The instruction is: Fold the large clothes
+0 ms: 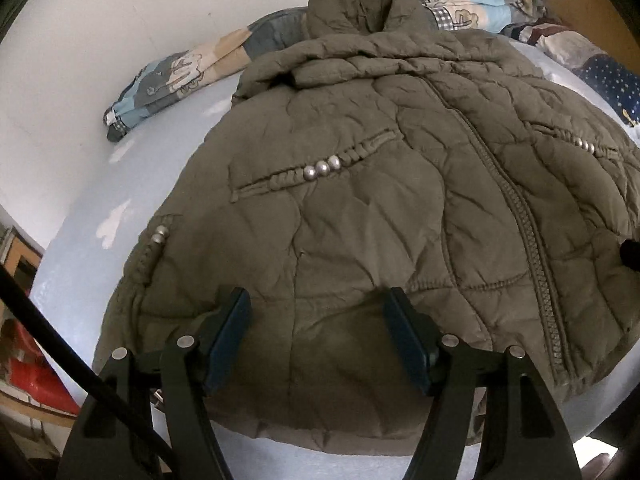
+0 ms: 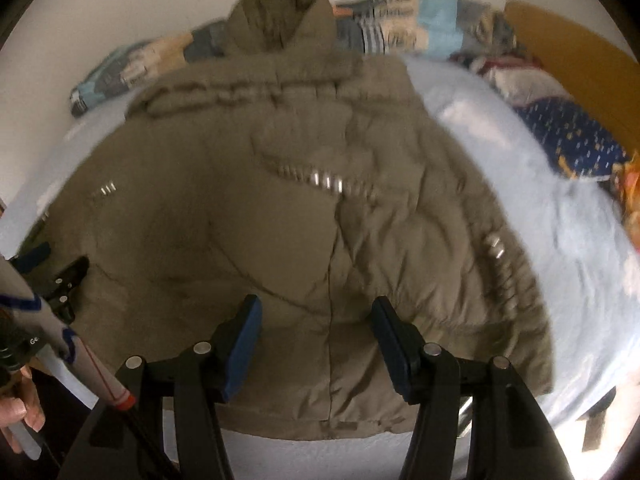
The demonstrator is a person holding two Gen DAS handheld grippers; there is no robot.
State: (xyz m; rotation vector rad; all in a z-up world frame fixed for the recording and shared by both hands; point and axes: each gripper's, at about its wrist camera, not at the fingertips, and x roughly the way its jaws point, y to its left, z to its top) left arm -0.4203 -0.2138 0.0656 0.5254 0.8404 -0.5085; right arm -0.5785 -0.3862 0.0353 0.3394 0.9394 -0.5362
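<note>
An olive-green quilted jacket [image 1: 360,220] lies front up on the pale blue bed sheet [image 1: 80,208], zipped, hood at the far end by the wall. My left gripper [image 1: 317,304] stands open over the jacket's lower left part, near the hem, with nothing pinched between its blue pads. In the blurred right wrist view the jacket [image 2: 280,220] fills the middle. My right gripper [image 2: 316,306] is open over the lower right part near the hem, and its pads hold nothing. The left gripper [image 2: 56,264] shows at that view's left edge, beside the jacket's side.
A patchwork quilt [image 1: 176,76] is bunched along the white wall behind the hood. A dark blue dotted cloth [image 2: 572,136] lies at the far right by a wooden headboard [image 2: 568,40]. Bare sheet [image 2: 560,240] spreads right of the jacket. A person's hand [image 2: 20,412] shows at the lower left.
</note>
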